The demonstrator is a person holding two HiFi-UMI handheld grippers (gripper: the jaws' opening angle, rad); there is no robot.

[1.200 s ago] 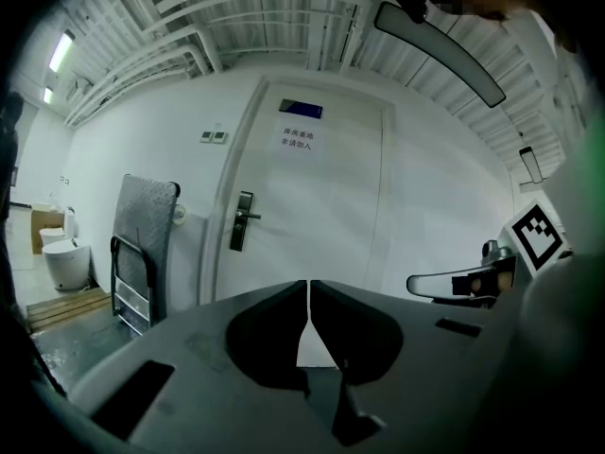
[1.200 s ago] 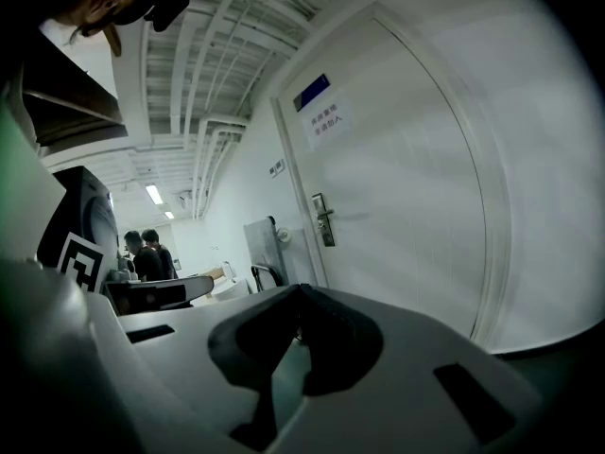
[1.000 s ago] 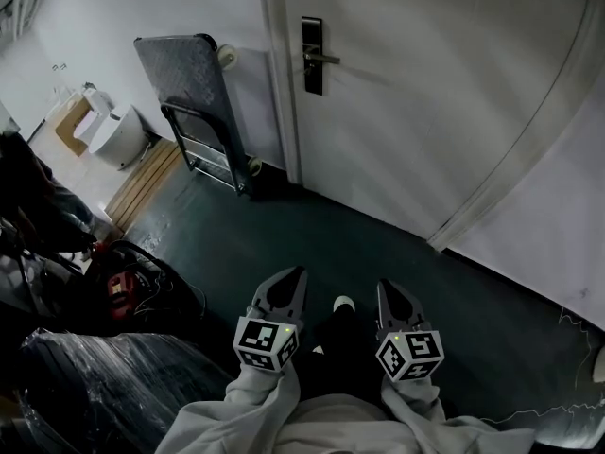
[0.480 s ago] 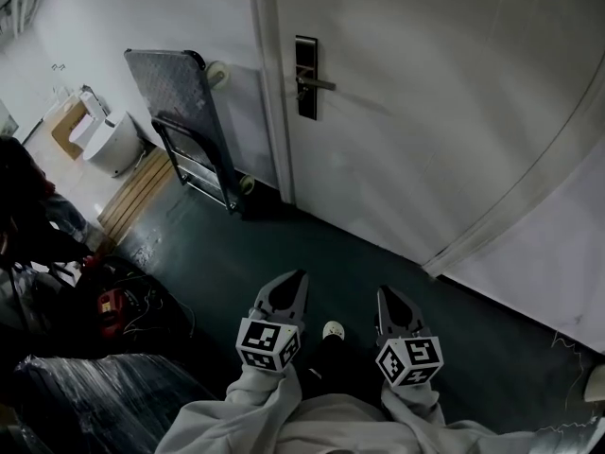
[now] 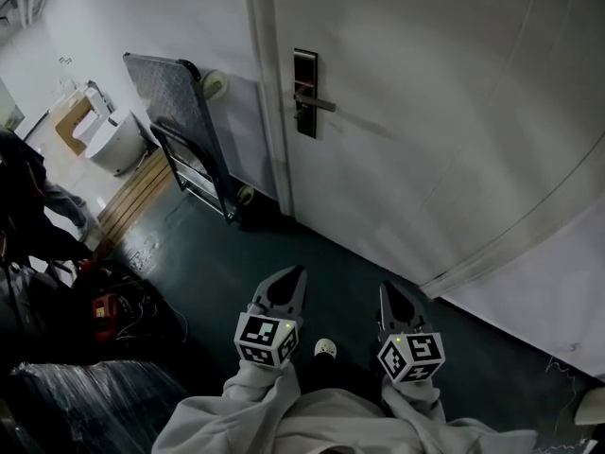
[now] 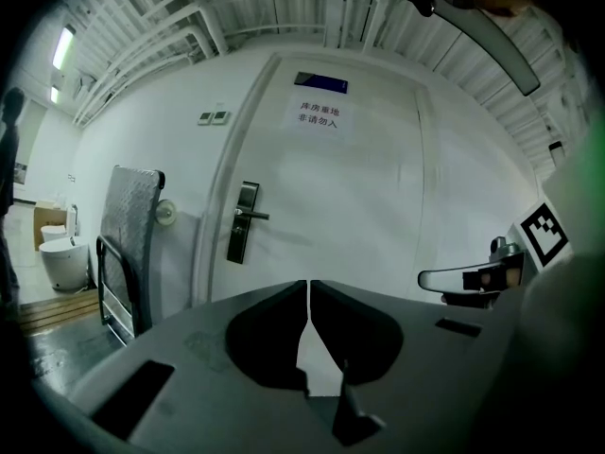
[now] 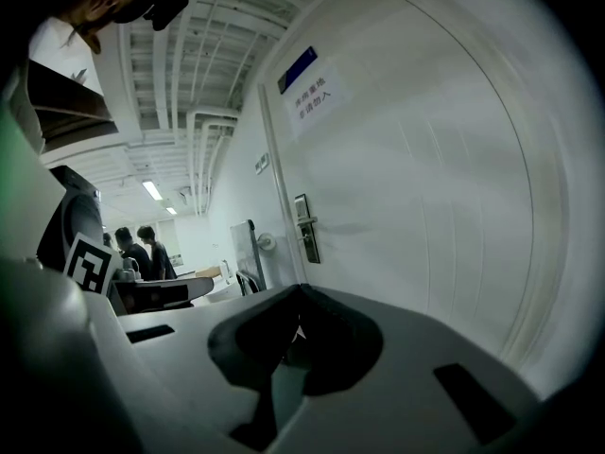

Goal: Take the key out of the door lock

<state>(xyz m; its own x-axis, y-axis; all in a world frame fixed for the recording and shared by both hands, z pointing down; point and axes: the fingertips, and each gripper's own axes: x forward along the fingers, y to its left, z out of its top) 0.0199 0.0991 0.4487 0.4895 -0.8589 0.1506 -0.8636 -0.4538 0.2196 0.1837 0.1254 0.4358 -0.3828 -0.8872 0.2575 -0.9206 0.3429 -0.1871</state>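
Dark lock plate (image 5: 305, 72) (silver lever (image 5: 319, 104))

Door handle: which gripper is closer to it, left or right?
Left. In the head view the left gripper hangs nearly in line with the door handle, well short of it; the right gripper sits further right, slightly farther.

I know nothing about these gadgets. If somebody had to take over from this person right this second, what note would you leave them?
Left gripper: fingers shut, empty, held low in front of the person.
Right gripper: fingers shut, empty, beside the left one.
Door lock: on the door ahead, far from both grippers; the key is too small to make out.
Done: nothing yet.
Left: step closer, find the key in the lock, grip it, pull it out.
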